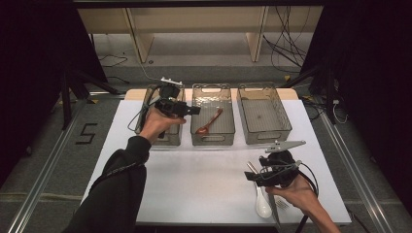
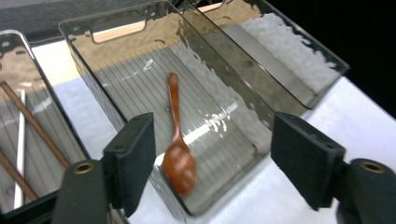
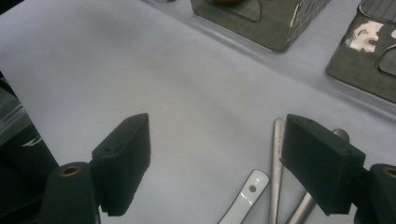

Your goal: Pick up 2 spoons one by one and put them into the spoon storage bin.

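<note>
- High view: we see the left claw (image 1: 193, 110) at ten o'clock over the bins, jaws apart and empty; the wooden spoon (image 1: 209, 122) lies in the middle bin (image 1: 212, 140). The right claw (image 1: 252, 175) hovers at five o'clock, near the white spoon (image 1: 263, 204) on the counter (image 1: 194, 184).
- Left gripper view: we find the wooden spoon (image 2: 178, 149) between wide jaws, untouched.
- Right gripper view: we see jaws spread, gripping nothing, above metal handles (image 3: 276, 172).

A single mark can be read: a black figure "5" (image 1: 86, 133) set on the grey floor (image 1: 48, 145) to the left of the table (image 1: 204, 184), beside its left edge. No labels, brands or numbers can be read on anything on the table.
</note>
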A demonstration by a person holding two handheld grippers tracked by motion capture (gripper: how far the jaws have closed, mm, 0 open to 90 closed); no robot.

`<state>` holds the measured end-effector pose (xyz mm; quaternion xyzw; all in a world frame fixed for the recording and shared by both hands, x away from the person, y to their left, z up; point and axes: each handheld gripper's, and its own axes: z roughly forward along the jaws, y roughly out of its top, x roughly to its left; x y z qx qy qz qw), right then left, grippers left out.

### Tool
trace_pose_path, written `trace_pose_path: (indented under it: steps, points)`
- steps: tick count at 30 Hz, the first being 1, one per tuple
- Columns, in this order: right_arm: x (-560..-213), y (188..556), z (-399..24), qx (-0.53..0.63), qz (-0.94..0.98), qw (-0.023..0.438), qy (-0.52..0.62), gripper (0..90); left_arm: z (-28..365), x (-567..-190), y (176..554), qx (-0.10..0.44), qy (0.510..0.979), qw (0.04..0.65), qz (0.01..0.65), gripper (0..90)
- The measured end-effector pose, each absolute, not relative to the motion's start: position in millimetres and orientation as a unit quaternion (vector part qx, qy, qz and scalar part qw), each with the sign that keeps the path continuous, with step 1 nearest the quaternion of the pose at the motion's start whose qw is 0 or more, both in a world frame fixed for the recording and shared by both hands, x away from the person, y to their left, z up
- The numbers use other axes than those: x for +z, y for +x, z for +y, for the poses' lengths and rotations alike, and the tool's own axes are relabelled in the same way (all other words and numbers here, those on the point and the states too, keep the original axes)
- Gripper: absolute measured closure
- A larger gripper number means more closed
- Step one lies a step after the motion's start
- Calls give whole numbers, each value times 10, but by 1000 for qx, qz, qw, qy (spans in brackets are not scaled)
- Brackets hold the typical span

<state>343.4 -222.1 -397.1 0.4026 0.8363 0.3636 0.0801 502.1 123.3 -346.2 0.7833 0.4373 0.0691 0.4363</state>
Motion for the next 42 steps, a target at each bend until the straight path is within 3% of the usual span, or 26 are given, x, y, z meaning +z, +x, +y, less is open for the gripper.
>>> trace_pose_path:
  steps: [8, 25, 32, 42]
  points:
    - [-4005, 3438, -2194, 337, 843, 82, 412, 225, 1475, -3558, 4649, 71, 788, 438, 426, 242]
    - [-4210, 3416, -2188, 270, 851, 62, 446, 280, 1712, -3808, 3905, 91, 788, 465, 392, 200]
    - [-4279, 3407, -2143, 250, 857, 59, 448, 301, 1877, -3874, 3705, 97, 766, 496, 398, 193]
    - [-4351, 3410, -2123, 228, 861, 53, 452, 332, 2001, -4035, 3550, 112, 777, 473, 399, 191]
